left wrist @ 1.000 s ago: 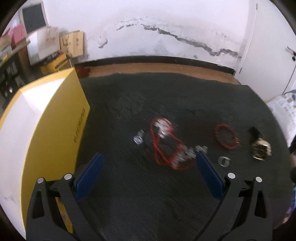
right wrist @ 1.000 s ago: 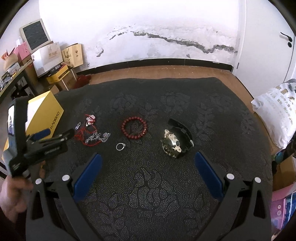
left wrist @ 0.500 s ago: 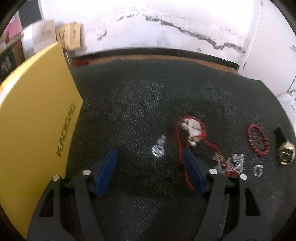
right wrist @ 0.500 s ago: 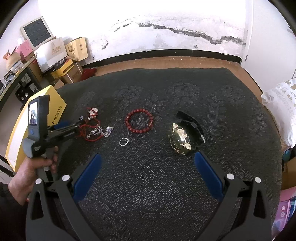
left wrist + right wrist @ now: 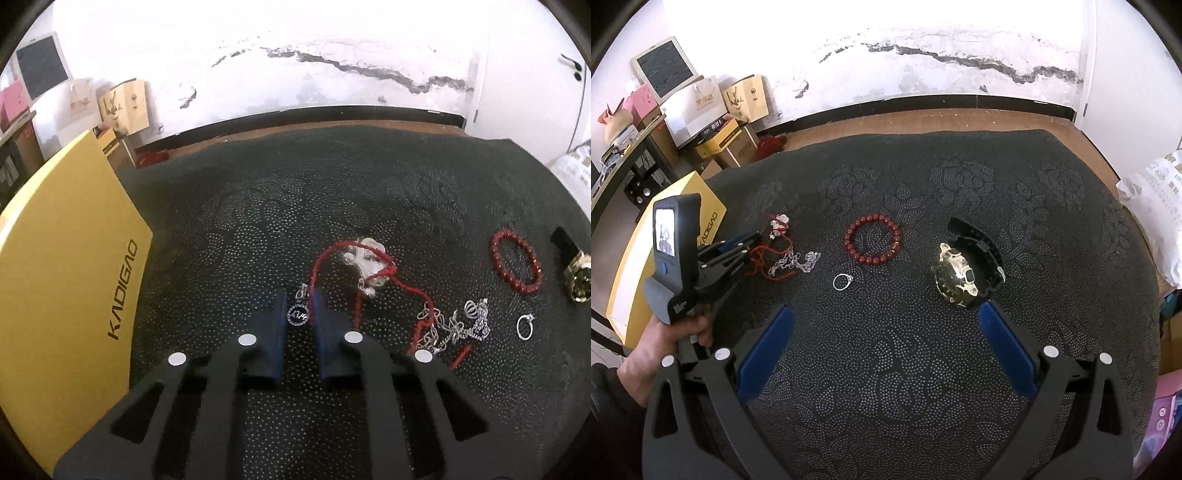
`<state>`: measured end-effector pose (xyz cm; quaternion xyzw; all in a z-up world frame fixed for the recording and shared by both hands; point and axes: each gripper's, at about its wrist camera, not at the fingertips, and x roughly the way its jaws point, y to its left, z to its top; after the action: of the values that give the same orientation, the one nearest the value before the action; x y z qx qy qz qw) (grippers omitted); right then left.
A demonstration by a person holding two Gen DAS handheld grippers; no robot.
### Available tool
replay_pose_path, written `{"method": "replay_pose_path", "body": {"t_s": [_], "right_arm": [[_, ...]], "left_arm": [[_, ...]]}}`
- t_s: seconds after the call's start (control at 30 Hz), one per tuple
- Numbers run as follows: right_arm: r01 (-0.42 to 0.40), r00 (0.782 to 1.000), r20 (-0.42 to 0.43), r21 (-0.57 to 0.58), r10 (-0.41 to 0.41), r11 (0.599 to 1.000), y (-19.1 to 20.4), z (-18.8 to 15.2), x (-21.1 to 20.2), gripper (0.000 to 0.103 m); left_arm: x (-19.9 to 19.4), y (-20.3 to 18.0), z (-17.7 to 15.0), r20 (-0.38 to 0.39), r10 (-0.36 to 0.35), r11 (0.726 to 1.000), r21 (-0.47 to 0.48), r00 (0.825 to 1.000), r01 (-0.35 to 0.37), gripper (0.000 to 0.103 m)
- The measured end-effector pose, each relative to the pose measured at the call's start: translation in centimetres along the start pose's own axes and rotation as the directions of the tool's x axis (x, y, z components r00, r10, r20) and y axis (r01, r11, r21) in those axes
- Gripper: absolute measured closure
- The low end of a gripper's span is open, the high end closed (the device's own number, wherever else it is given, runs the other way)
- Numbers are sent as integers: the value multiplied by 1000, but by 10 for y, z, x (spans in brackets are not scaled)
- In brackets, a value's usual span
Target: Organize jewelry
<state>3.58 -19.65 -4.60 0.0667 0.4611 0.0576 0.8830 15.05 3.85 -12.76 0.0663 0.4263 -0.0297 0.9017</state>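
My left gripper [image 5: 298, 306]: jaws nearly closed around pendant [image 5: 297, 315] on dark cloth [image 5: 332, 192]; firm contact not clear. Red cord [image 5: 384, 271] and silver chain [image 5: 452, 326] tangled just right of it. Bead bracelet [image 5: 872, 240], ring [image 5: 842, 282], watch [image 5: 956, 275] lie further right, apart. My right gripper [image 5: 886, 350]: jaws wide, empty, above cloth. Yellow box [image 5: 62, 273] at left.
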Motion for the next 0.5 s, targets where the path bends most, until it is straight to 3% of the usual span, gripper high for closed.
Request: {"method": "replay_pose_path", "body": {"t_s": [0.23,0.5], "right_arm": [[8,1000,8,14,-8,1000,-1,2,-1,6],[14,1000,5,-4,-14,1000,2,-1,-2,6]], "left_arm": [[-13,1,1,24,6,1000,6,1000,-6,92],[-63,7,13,95,-54,998,-40,994,58,92]]}}
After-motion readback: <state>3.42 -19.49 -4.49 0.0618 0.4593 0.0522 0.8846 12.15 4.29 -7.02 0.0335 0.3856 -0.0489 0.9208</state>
